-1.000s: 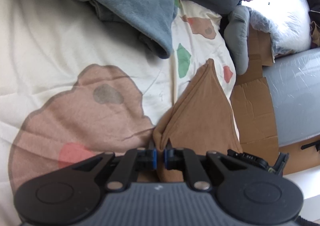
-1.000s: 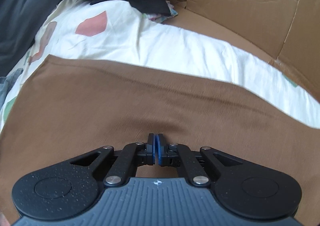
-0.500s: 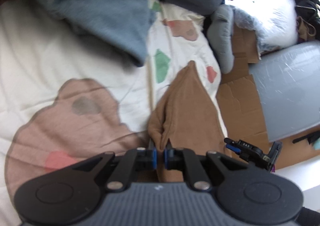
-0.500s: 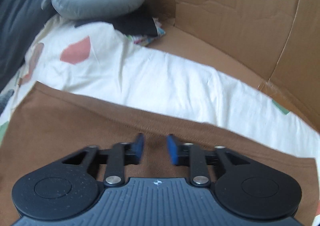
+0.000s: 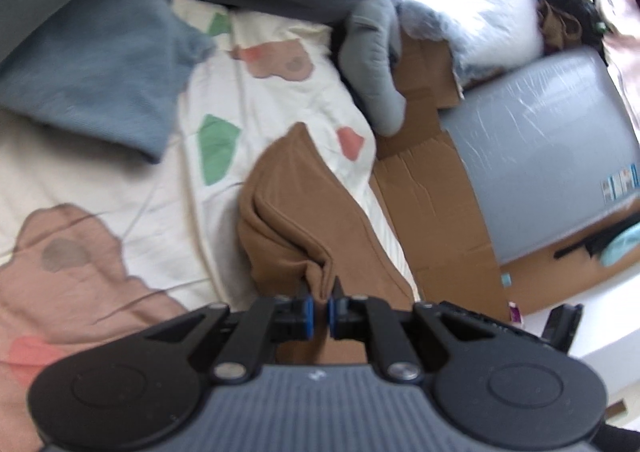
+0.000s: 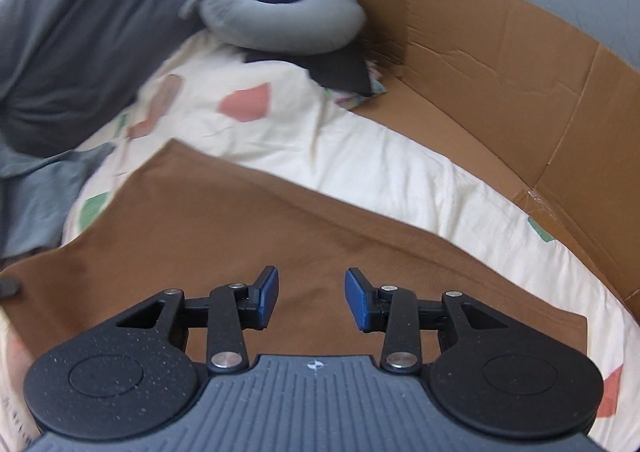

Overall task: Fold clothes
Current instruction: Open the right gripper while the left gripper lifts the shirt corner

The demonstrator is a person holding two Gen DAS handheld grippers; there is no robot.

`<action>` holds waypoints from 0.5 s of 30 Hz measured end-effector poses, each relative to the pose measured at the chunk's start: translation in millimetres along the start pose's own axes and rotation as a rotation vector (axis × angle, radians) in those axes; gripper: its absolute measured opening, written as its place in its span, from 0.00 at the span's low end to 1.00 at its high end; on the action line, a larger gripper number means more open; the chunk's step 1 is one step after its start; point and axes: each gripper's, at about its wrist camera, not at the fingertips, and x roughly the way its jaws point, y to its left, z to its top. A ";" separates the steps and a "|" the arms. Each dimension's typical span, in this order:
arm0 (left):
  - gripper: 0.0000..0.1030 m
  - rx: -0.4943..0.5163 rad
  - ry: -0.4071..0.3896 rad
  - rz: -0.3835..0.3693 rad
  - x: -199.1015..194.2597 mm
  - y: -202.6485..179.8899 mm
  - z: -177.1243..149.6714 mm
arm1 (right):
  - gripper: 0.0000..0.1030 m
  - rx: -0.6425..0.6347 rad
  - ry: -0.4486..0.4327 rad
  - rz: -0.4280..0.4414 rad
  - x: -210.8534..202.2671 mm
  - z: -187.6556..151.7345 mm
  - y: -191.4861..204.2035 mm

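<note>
Brown garment (image 5: 304, 219), soft, bunched, on patterned cream bedsheet (image 5: 276, 99)

My brown garment (image 6: 280, 236) is matt, fine-knit cloth, smooth where it lies flat; the patterned bedsheet (image 6: 360, 155) is creased cotton-like cloth; the cardboard (image 6: 500, 63) is dull, scuffed and torn at a fold; my left gripper (image 5: 319, 312) and right gripper (image 6: 311, 300) are black matt plastic, finely speckled, with blue rubbery pads and shiny metal pins.

text: none legible | sticker (image 5: 621, 180) on grey wrapped panel (image 5: 552, 139): print too small to read
</note>
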 end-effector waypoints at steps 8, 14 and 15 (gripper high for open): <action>0.07 0.031 0.026 -0.068 10.9 -37.8 2.9 | 0.49 -0.002 -0.005 0.099 -29.9 -23.1 48.2; 0.07 0.037 0.041 -0.120 27.2 -62.8 3.9 | 0.49 -0.121 0.006 0.201 -37.6 -31.0 99.8; 0.07 0.035 0.042 -0.128 29.3 -66.0 3.9 | 0.49 -0.136 0.004 0.219 -39.0 -31.0 107.2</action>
